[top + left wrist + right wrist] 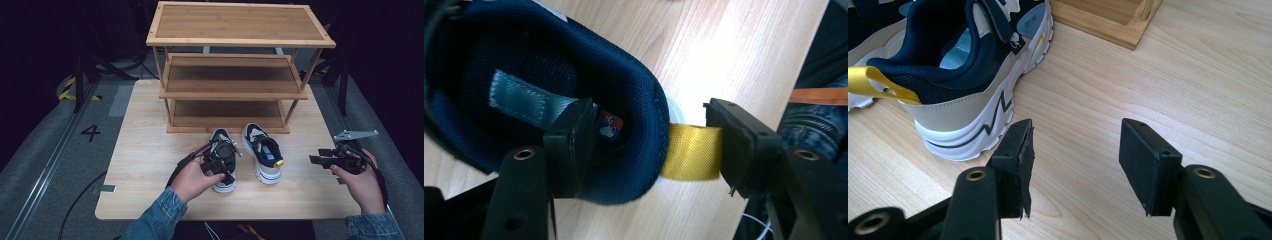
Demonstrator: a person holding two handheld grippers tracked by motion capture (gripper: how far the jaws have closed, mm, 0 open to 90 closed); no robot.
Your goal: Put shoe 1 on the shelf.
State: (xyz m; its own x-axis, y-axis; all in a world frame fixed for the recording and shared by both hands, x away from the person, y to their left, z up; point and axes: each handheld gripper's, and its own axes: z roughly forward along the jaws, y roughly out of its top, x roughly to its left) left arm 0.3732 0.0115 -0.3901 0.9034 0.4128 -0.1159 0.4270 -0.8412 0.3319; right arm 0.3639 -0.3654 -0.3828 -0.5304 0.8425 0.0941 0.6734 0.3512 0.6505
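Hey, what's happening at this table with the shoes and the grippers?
A person works a handheld gripper in each hand at a light wooden table. The left gripper straddles the heel of the left navy and white sneaker, one jaw inside the collar, the other at its yellow pull loop, not yet clamped. The right gripper hangs open beside the right sneaker. A three-tier bamboo shoe rack stands behind, shelves bare.
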